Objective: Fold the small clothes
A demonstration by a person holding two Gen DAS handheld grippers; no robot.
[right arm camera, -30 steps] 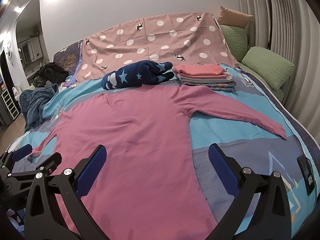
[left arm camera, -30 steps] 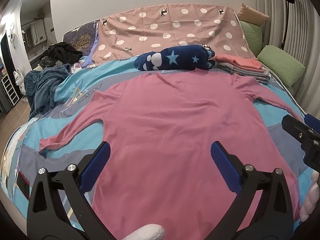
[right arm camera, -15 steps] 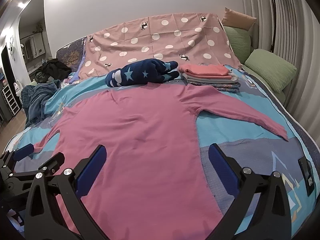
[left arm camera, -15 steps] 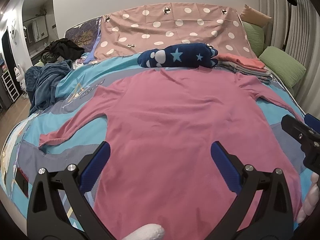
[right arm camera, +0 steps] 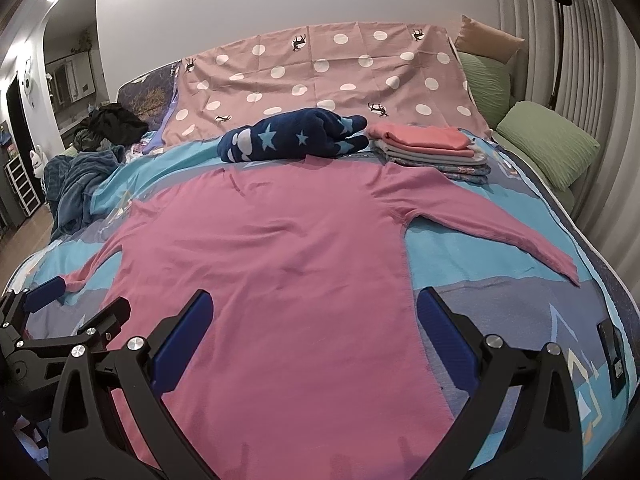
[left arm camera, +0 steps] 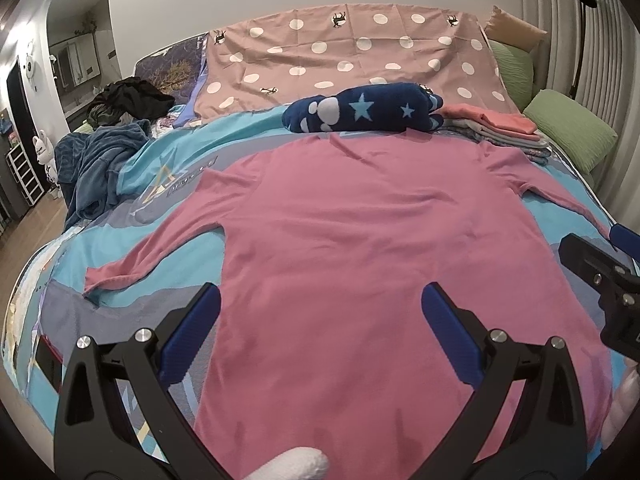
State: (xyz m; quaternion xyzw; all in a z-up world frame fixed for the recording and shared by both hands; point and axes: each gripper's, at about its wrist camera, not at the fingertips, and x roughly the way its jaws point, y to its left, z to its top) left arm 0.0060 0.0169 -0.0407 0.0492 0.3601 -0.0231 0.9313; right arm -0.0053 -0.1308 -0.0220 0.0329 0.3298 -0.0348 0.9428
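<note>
Left wrist view shows the pink shirt spread flat on the bed under both wide-open, empty claws, left and right; light, limp knit, probably best pinched at the sleeve cuffs.

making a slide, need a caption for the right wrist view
Open right tongs above a pink long-sleeved shirt spread flat on the bed.

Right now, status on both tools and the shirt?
Left tool open, right tool open, both empty. Pink shirt flat, sleeves spread, unfolded. Nothing on it.
</note>
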